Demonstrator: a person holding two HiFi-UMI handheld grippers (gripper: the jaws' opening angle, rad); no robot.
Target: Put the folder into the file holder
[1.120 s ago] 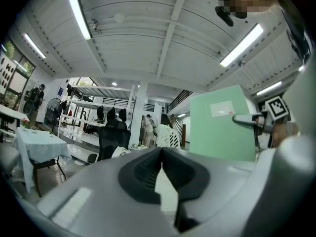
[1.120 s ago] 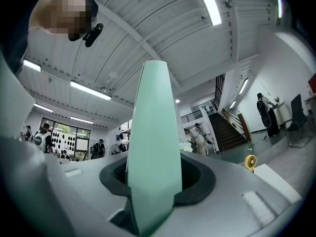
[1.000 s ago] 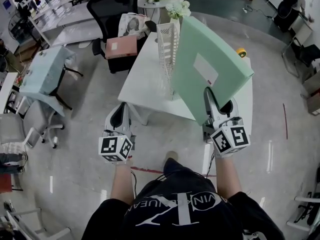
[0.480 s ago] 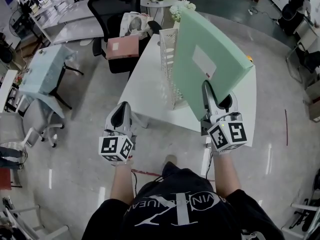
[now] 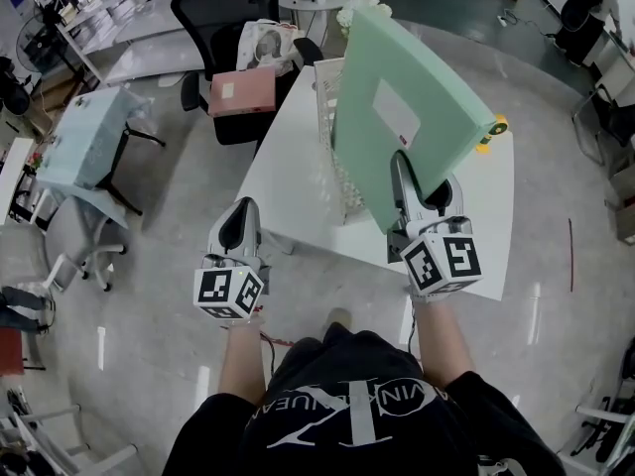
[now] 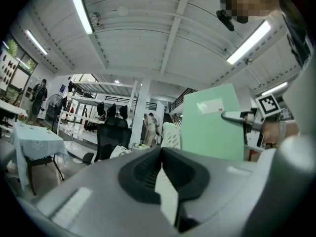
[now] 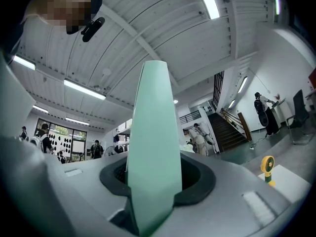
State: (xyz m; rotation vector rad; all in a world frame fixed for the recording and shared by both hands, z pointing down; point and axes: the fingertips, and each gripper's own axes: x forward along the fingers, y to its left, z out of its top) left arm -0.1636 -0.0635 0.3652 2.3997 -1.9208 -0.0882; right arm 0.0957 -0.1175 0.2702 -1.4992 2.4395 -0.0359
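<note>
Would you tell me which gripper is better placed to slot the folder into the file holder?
Right: the right gripper grips the green folder beside the white file holder; the left gripper is shut and empty.

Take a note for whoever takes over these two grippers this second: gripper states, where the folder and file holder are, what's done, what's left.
Left gripper: shut, empty, off the table at its near edge.
Right gripper: shut on the green folder at its lower edge; folder stands upright.
File holder: white mesh, on the table, just left of the folder in the head view.
Done: folder gripped and up beside the holder.
Left: slide it into the holder, release.
</note>
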